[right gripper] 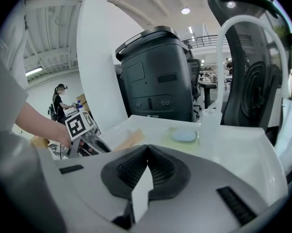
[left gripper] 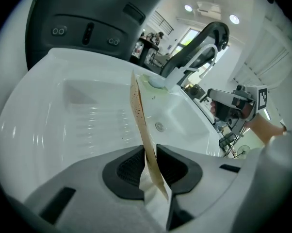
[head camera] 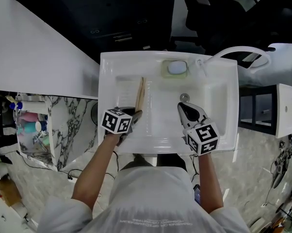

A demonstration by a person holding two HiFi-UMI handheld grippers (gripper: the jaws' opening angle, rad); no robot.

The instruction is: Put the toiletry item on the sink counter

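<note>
Head view, my count: one white sink [head camera: 107, 62]; one thin tan toiletry item [head camera: 141, 92], centre-left over it, pinched by left gripper [head camera: 136, 114]; right gripper [head camera: 183, 107] pressed together, empty; one soap [head camera: 177, 67].

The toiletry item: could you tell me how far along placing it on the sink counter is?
Done: the toiletry item is over the sink counter. In hand: the left gripper grips its near end. Left: lay it down and release. The right gripper is shut and empty.
</note>
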